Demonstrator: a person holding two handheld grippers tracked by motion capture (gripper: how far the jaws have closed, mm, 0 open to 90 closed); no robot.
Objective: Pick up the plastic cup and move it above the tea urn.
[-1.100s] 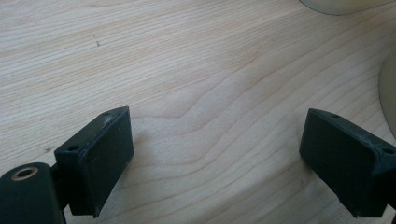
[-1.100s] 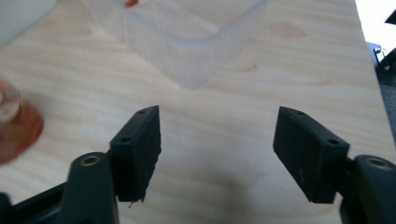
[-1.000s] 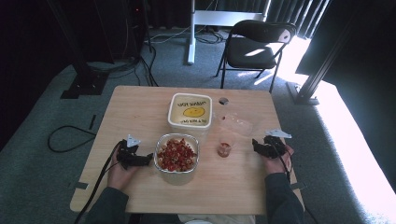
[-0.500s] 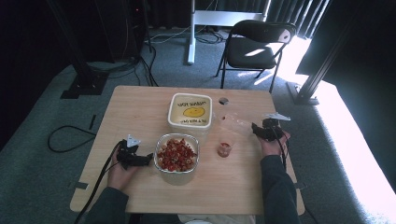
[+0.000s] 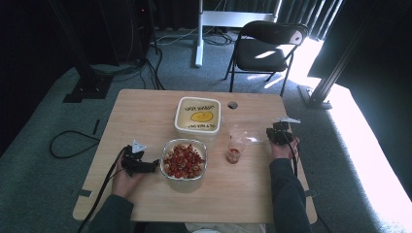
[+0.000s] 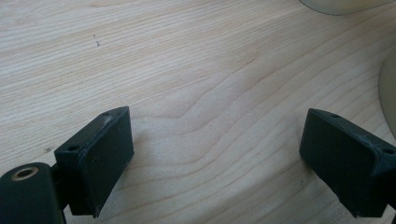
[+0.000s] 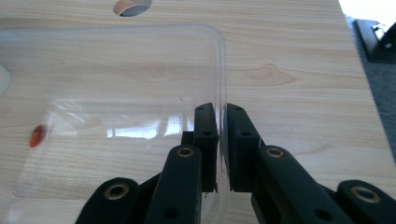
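My right claw (image 7: 220,154) has just closed onto the rim of the clear plastic lid (image 7: 116,93). My left claw (image 6: 224,158) gapes wide over the pale wooden bench (image 6: 196,60), holding nothing.

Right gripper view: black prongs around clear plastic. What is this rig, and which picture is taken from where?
No robot: a person at a table holds a two-jaw claw in each hand. The high view looks down from above; each gripper view rides on its own claw. The right claw has just closed on the rim of a clear plastic lid. The left claw is open over bare wood, beside a glass bowl of red food. Also there: a cream tub and a small cup.
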